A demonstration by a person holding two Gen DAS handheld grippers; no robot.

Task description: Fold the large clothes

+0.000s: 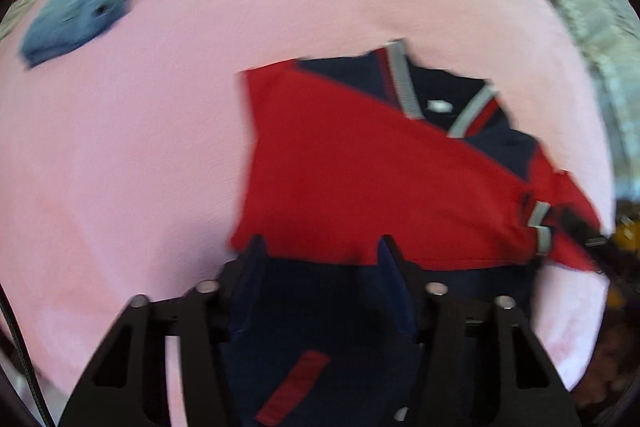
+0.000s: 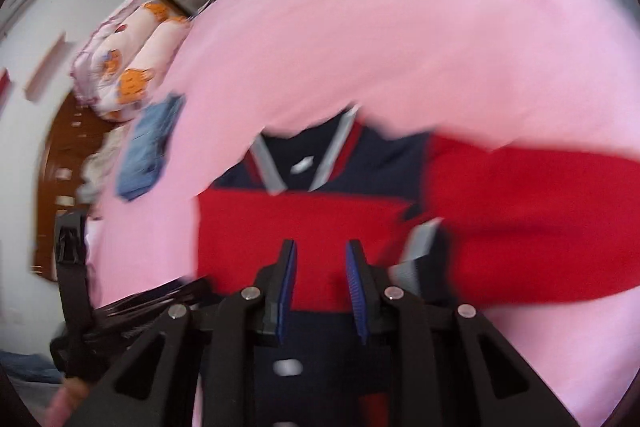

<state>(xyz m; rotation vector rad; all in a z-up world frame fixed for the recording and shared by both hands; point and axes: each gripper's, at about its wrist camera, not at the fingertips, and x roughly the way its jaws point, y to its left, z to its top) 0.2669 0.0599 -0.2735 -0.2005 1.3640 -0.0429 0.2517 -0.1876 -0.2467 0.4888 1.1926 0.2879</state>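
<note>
Jacket (image 1: 360,187) lies part-folded on bed (image 1: 140,167), both hand-held grippers, left (image 1: 320,247) & right (image 2: 320,255), open over its hem w/ nothing held; risk: folded sleeve slips, fold springs apart.

Black tools, blue pads

Left tool (image 1: 320,247): matte black linkage arms with triangular cut-outs, round silver pins, dark blue finger pads. Right tool (image 2: 321,251): the same black frame and silver pins, with ribbed bright blue pads. Both views are motion-blurred
</note>
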